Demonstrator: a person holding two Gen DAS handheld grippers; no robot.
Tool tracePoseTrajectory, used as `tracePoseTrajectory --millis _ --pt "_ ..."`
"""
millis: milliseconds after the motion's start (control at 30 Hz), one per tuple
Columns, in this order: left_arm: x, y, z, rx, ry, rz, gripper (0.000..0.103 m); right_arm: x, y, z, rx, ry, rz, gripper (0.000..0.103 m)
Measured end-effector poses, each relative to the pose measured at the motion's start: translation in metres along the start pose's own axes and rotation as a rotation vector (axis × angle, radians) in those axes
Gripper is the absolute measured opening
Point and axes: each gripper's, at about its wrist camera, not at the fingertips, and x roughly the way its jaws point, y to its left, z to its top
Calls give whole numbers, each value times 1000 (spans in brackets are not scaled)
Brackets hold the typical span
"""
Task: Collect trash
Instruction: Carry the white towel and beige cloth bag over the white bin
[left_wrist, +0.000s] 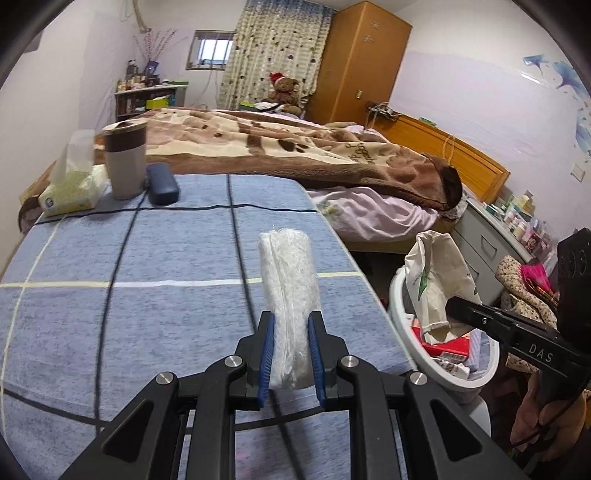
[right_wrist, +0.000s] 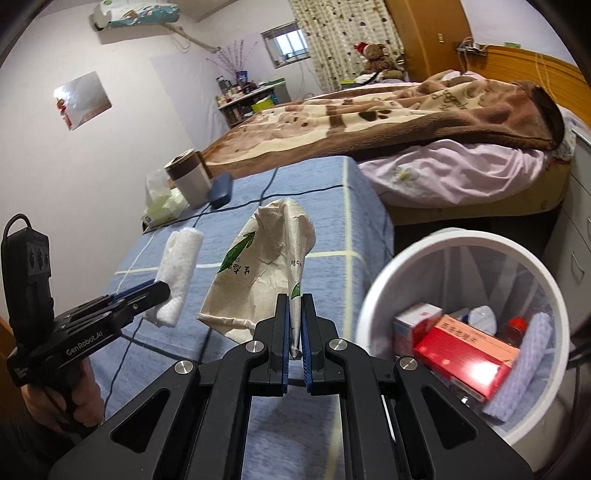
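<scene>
My left gripper (left_wrist: 290, 325) is shut on a rolled white paper towel (left_wrist: 288, 295), held lifted above the blue checked table cover (left_wrist: 147, 314). In the right wrist view the same paper towel (right_wrist: 177, 273) hangs from the left gripper (right_wrist: 162, 291) at the left. My right gripper (right_wrist: 294, 306) is shut on the edge of a crumpled beige paper bag (right_wrist: 258, 266) with green print, carried over the table's right edge. The bag (left_wrist: 436, 280) also shows above the white trash bin (left_wrist: 399, 306). The bin (right_wrist: 380, 295) stands beside the table and holds boxes, a bottle and a cloth.
At the table's far left stand a tissue pack (left_wrist: 70, 192), a brown-and-grey tumbler (left_wrist: 125, 162) and a dark blue case (left_wrist: 162, 184). A black cable (left_wrist: 236, 229) crosses the cover. Behind lies a bed with a brown blanket (left_wrist: 295, 147); grey drawers (left_wrist: 487, 240) stand at the right.
</scene>
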Motion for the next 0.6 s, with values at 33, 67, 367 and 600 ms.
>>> tracePoseTrajectory --millis 33,67,367,600 --pt "1 -4 1 7 3 -9 19 -2 -2 0 4 -5 -5 6" --pt "3 -9 2 16 4 -18 19 -5 -5 -1 8 -10 -13 6" --pt "18 -53 9 74 19 -77 19 -18 -34 -6 66 -28 -64 6" --pt "39 -87 10 123 54 -119 19 -29 -61 -12 119 -39 -110 6"
